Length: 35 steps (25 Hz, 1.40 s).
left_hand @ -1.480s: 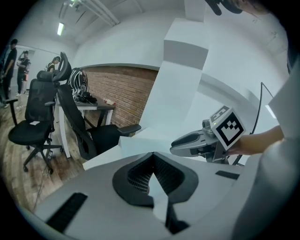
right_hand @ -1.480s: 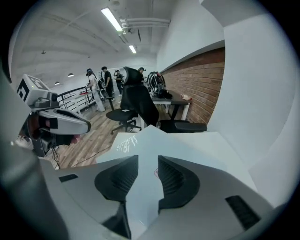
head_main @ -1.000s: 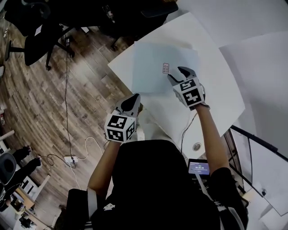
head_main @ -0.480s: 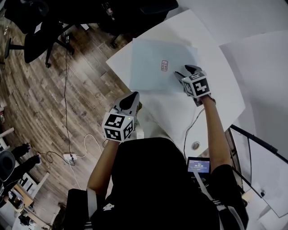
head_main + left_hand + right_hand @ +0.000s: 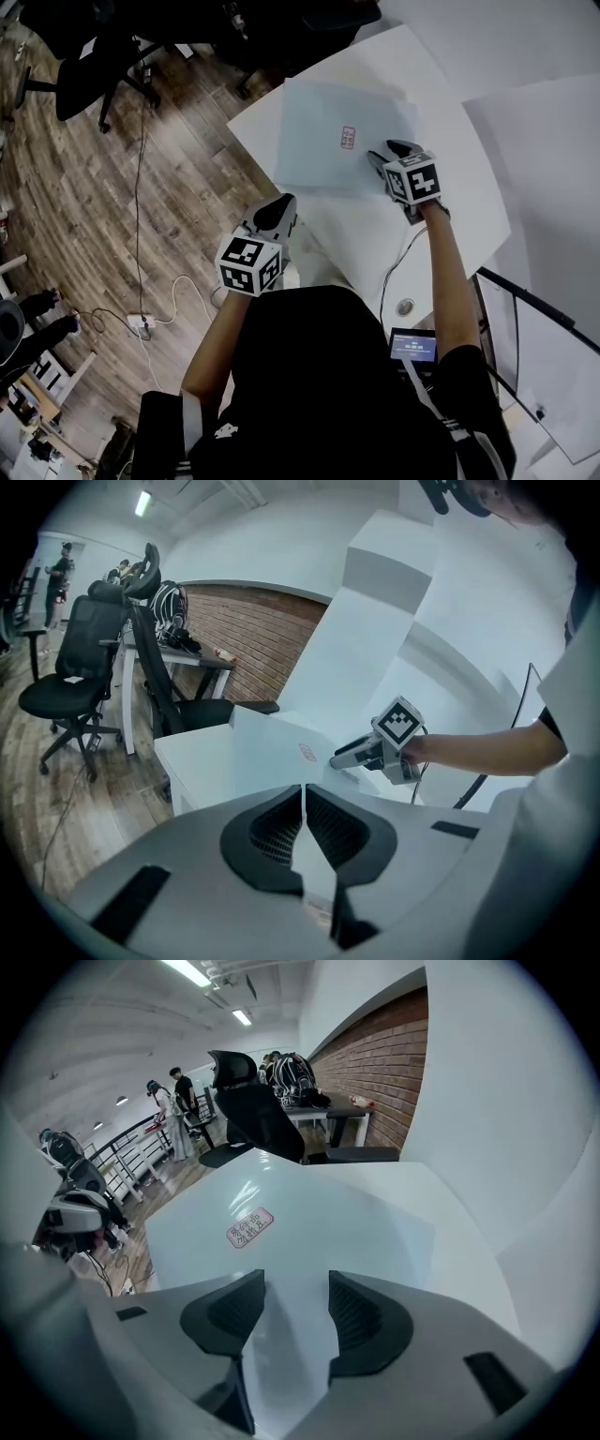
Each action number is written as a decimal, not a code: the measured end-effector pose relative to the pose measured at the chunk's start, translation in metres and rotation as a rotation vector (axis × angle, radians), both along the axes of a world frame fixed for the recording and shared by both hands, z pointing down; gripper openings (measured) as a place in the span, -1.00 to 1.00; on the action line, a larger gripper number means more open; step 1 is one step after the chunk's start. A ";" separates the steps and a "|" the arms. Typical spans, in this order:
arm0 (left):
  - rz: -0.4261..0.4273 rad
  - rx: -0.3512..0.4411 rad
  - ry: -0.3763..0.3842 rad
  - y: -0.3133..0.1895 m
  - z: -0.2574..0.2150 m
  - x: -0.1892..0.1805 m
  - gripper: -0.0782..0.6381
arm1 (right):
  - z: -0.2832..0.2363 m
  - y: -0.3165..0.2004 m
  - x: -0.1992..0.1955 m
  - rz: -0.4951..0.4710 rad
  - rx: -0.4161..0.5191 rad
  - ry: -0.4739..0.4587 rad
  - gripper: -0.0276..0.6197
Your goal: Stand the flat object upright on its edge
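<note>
Filling the left of the head view, a wooden floor (image 5: pixel 84 206) carries a black office chair (image 5: pixel 80 56) and a trailing cable (image 5: pixel 141 187). Next comes the left tool (image 5: pixel 277 208), held at the near-left edge of the white desk (image 5: pixel 375 239); its own view shows its jaws pressed together with nothing in them. Further right, the flat object (image 5: pixel 323 131), a pale blue sheet with a small red-framed label (image 5: pixel 348 138), lies flat on the desk, its left side near the desk's edge. At the sheet's right side is the right tool (image 5: pixel 386 153), pointed steeply down just beside the label. Its jaws stand wide apart, though they have just been closing slightly. Only the sheet's flat surface shows between them, with the pads not pressing on it.
</note>
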<state>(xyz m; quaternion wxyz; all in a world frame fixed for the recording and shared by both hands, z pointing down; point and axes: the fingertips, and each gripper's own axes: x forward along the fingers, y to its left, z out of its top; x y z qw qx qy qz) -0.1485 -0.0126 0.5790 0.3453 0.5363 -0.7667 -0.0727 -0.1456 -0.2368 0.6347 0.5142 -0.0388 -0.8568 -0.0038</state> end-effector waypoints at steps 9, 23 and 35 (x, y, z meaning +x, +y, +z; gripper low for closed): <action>-0.062 -0.010 0.063 0.012 0.012 -0.003 -0.75 | 0.000 0.017 -0.006 -0.023 -0.016 0.004 -0.32; -0.252 0.062 0.263 0.045 0.039 -0.007 -0.44 | 0.000 0.072 -0.009 -0.139 -0.066 0.049 -0.14; -0.381 0.083 0.328 0.073 0.064 -0.028 -0.38 | 0.001 0.119 -0.007 -0.291 -0.059 0.085 -0.14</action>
